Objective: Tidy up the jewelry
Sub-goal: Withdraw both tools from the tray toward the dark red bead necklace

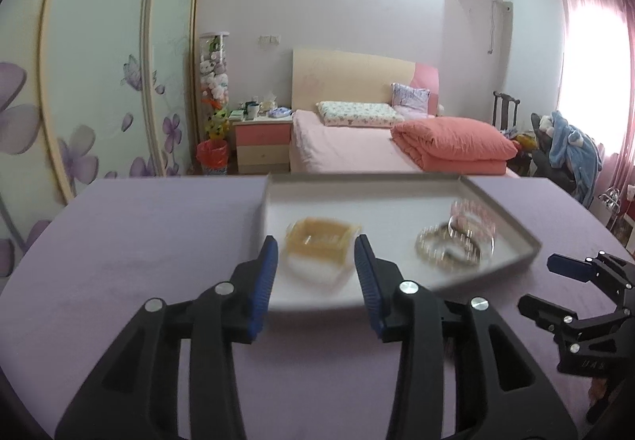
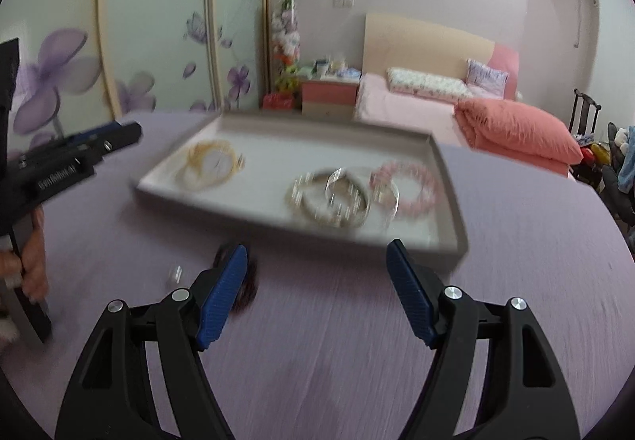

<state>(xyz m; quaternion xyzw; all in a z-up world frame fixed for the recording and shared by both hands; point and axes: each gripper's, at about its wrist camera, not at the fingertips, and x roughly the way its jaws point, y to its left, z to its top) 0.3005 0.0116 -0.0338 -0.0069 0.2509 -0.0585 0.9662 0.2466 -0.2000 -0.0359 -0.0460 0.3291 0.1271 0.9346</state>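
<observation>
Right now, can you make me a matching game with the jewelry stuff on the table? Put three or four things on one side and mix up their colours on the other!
Things:
1. beaded bracelet
2. chain necklace
3. tray
4. tablecloth

Colours:
A. purple
B. gold
C. pink
D. grey

Right pairs: 1-C, 2-B, 3-D, 4-A.
</observation>
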